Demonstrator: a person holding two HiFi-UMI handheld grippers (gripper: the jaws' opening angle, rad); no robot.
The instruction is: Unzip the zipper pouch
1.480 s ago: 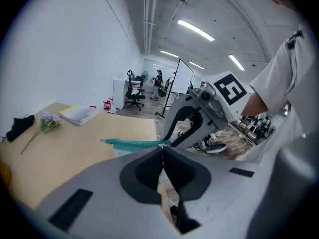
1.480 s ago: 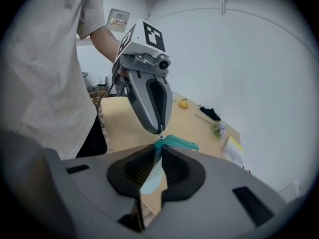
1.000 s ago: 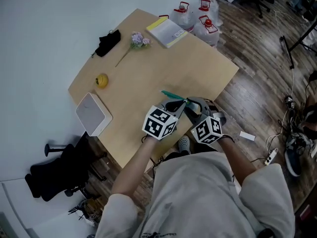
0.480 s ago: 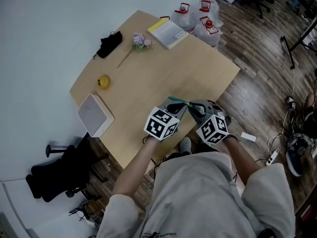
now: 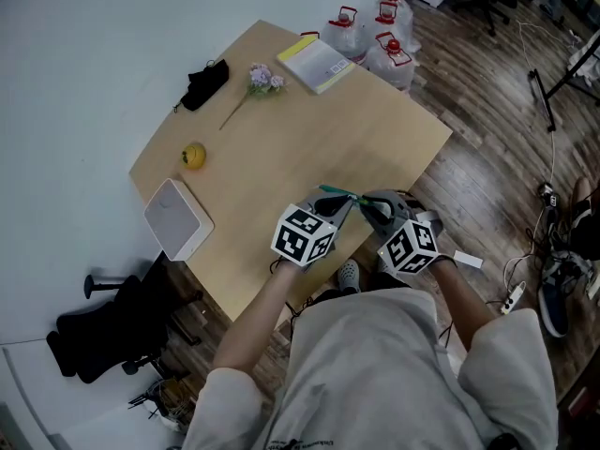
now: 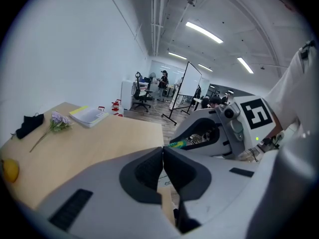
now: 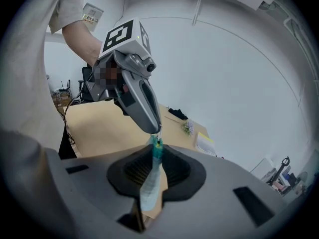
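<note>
The teal zipper pouch is hanging in the air above the near edge of the desk, not lying on it. The right gripper is clamping it, both pads pressing on the fabric, so the pouch is standing edge-on between them with its zipper end poking up past the tips. The left gripper is coming in from the opposite side with its jaws fully together, its tips touching that top end. That placement suggests one side is anchoring the body while the other is working the slider, though whether the pull tab is actually pinched is too small to tell.

Everything else is sitting well apart on the far half of the desk: a yellow fruit, a flower sprig, a black cloth, a notebook, and a white box at the left corner. Water jugs are standing on the floor beyond. Nothing is blocking the pull; only the two gripper bodies are crowding each other.
</note>
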